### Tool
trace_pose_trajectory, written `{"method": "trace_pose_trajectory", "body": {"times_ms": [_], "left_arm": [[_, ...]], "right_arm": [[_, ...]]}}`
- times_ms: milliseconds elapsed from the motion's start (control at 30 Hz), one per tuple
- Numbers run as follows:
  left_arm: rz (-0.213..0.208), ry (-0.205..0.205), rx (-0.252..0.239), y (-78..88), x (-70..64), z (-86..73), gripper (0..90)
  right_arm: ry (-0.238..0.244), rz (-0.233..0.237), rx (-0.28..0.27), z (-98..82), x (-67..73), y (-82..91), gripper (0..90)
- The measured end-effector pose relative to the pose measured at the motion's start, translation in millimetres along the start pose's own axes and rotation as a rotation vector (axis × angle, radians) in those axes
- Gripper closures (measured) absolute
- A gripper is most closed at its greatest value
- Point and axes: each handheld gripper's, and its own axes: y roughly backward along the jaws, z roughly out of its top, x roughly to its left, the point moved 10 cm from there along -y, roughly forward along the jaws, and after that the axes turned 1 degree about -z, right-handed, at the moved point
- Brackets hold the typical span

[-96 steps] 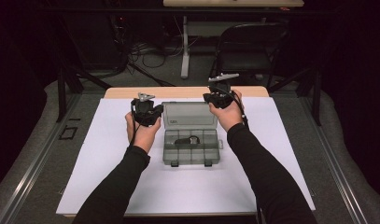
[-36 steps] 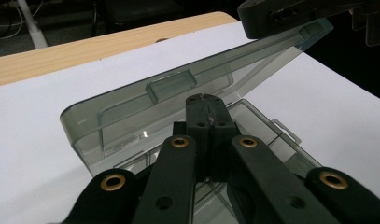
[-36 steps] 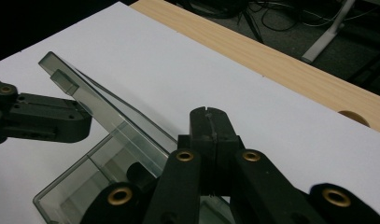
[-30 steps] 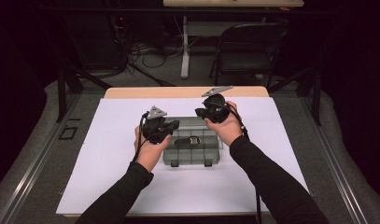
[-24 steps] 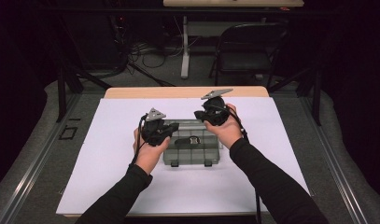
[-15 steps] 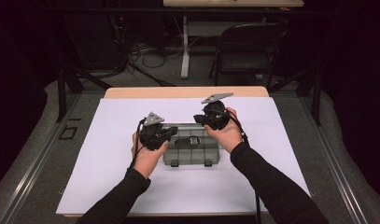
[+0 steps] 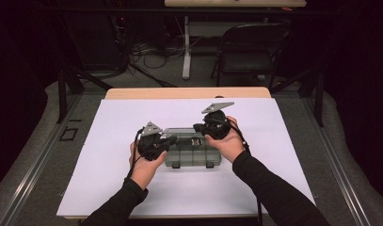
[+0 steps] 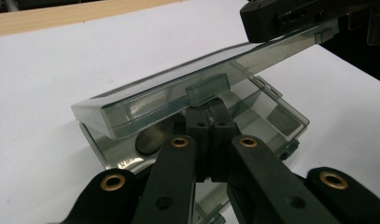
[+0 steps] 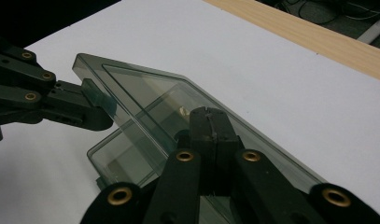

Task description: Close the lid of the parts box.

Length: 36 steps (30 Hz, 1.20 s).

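Centrally placed on white table cover (image 7: 109, 155): smoky clear compartment box (image 7: 189, 153), lid (image 8: 178, 95) half lowered, tilted above the base. Left gripper (image 8: 208, 109) jaws fully closed, tips touching the lid's front latch tab (image 8: 207, 87). Right gripper (image 9: 209, 122) jaws likewise closed together, tips against the lid; nothing clamped between either pair.

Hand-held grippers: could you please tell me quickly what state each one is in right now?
Left hand-held gripper: shut, its tips under the clear box lid.
Right hand-held gripper: shut, its tips against the same lid.
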Motion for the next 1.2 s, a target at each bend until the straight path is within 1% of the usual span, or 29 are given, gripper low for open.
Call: {"method": "trace_pose_trajectory", "body": {"times_ms": [100,167,367,467,567,600,700,800,867,967,1100,1200], "left_arm": [[-0.010,-0.005,0.009,1.3,-2.2,-6.7,90.0],[-0.017,0.003,0.012,1.5,-3.5,-10.9,90.0],[-0.021,0.003,0.026,2.0,-4.9,-23.7,90.0],[-0.024,0.005,0.037,1.3,-6.0,-30.1,90.0],[-0.028,0.002,0.047,0.5,-6.6,-36.2,90.0],[-0.026,0.008,0.044,-0.2,-7.0,-37.7,90.0],[-0.023,0.003,0.054,-0.9,-7.1,-42.7,90.0],[-0.027,0.003,0.062,-1.5,-7.6,-47.3,90.0],[-0.026,0.011,0.064,-2.3,-7.7,-49.9,90.0],[-0.025,0.007,0.070,-3.3,-7.1,-53.2,90.0],[-0.025,0.006,0.076,-4.4,-7.4,-57.0,90.0],[-0.024,0.004,0.093,-4.7,-7.4,-60.7,90.0]], "right_arm": [[0.001,0.010,0.004,-5.6,3.4,0.2,90.0],[-0.005,0.016,0.005,-9.7,5.6,-0.6,90.0],[-0.012,0.030,0.013,-20.2,9.4,-2.1,90.0],[-0.004,0.035,0.020,-25.6,11.8,-2.9,90.0],[-0.005,0.041,0.021,-30.3,14.2,-3.6,90.0],[-0.007,0.043,0.022,-31.9,14.8,-3.8,90.0],[-0.011,0.048,0.029,-36.7,16.0,-4.8,90.0],[-0.014,0.054,0.030,-40.9,16.6,-5.9,90.0],[-0.021,0.054,0.030,-43.7,16.4,-6.3,90.0],[-0.030,0.059,0.032,-47.7,17.0,-6.4,90.0],[-0.033,0.063,0.025,-51.2,18.8,-6.4,90.0],[-0.032,0.063,0.020,-54.0,20.0,-7.0,90.0]]}}
